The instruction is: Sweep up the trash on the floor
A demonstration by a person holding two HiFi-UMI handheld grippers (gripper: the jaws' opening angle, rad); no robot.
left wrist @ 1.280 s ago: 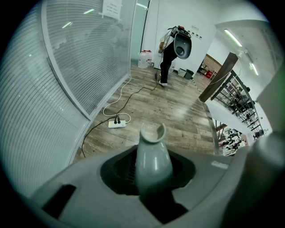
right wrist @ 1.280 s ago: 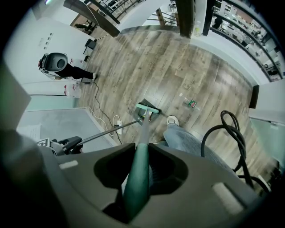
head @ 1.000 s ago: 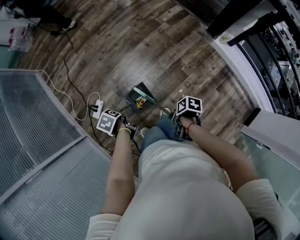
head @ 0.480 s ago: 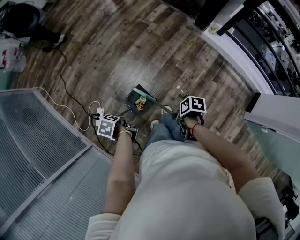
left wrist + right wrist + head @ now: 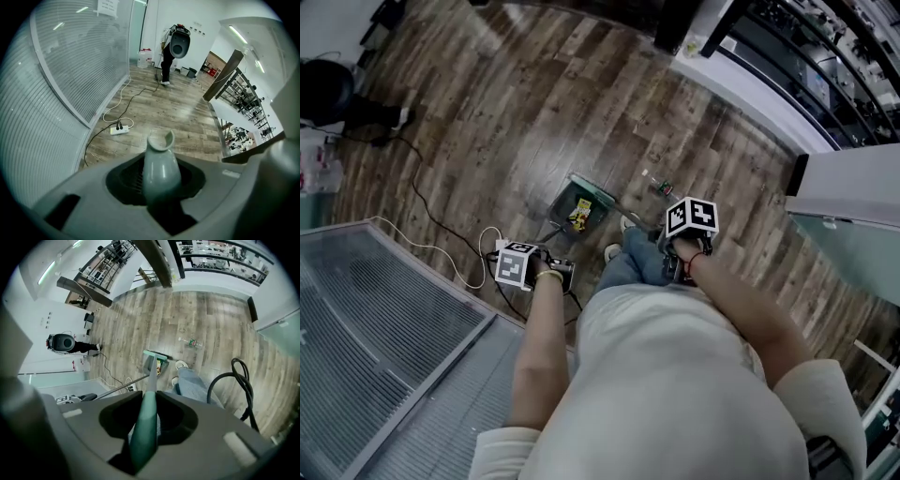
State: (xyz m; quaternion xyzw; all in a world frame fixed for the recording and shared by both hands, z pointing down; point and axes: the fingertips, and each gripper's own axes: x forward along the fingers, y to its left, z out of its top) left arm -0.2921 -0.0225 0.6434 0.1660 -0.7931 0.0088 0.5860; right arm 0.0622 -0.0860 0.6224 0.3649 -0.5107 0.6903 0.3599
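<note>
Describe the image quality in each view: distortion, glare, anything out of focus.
Head view: wide-angle bend curves the floor planks; a pale sheen lies on them near the top edge. Left gripper view: strong fisheye with a black rim, a bright ceiling strip, the near grey handle soft. Right gripper view: same fisheye rim, the green handle blurred close up, the dustpan sharper.

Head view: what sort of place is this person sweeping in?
Probably an office or lab space rather than a home: a curved ribbed glass partition, metal racks loaded with equipment, and a wood-plank floor with a power strip lying on it.
</note>
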